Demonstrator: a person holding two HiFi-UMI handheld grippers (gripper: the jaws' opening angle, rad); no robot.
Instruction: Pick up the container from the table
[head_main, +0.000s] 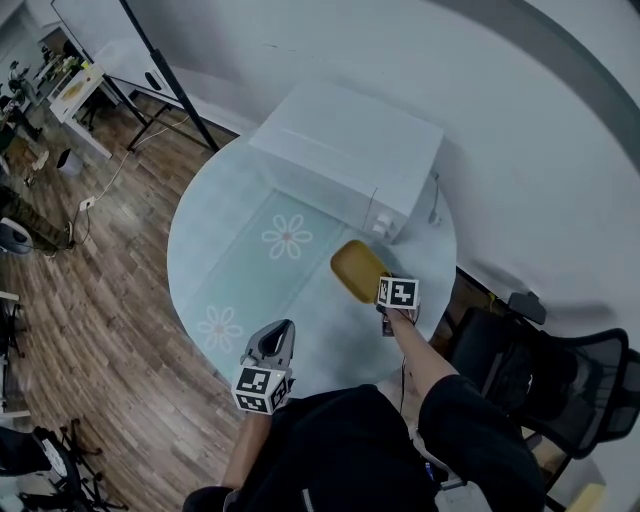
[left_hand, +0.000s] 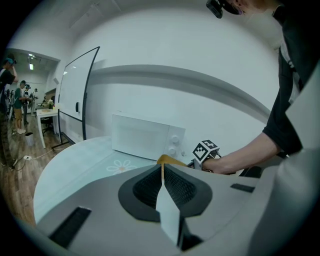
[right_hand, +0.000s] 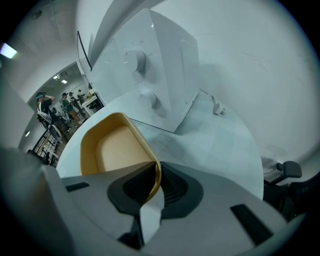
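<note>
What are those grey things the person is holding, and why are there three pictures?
There is no robot here. A person holds a grabbing tool in each hand. Each tool ends in a claw with two jaws, and the checkered cube on it is part of the tool.

One picture comes from a camera on the person's head, looking down. The other two come from cameras riding on the tools, looking along the jaws.

On the round table stands a white microwave. In front of it is a yellow container. The right claw is shut on the container's rim. The left claw is shut with nothing in it, near the table's edge. I can't tell whether the container has left the table yet.
</note>
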